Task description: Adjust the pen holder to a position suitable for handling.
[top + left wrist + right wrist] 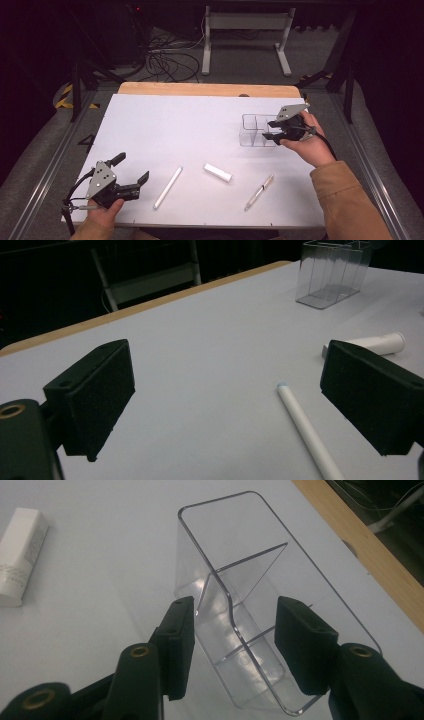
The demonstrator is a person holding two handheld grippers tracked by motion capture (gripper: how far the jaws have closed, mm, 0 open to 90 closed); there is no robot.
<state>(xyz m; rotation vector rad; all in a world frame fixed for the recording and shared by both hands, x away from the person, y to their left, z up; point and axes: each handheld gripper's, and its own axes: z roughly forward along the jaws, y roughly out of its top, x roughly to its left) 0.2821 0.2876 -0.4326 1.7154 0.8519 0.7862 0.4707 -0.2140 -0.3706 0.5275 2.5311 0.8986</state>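
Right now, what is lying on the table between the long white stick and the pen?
A small white box lies between the white stick and the pen, apart from both; the high view shows it.

Clear organiser (256,131), white stick (167,188), white box (218,172), black claws (284,131)

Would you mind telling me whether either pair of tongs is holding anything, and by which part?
The left tongs hold nothing. The right tongs straddle the clear organizer's near end; whether they grip it cannot be told.

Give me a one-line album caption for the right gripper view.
Two black jaws of the right gripper straddle one end of a clear divided organizer on a white table.
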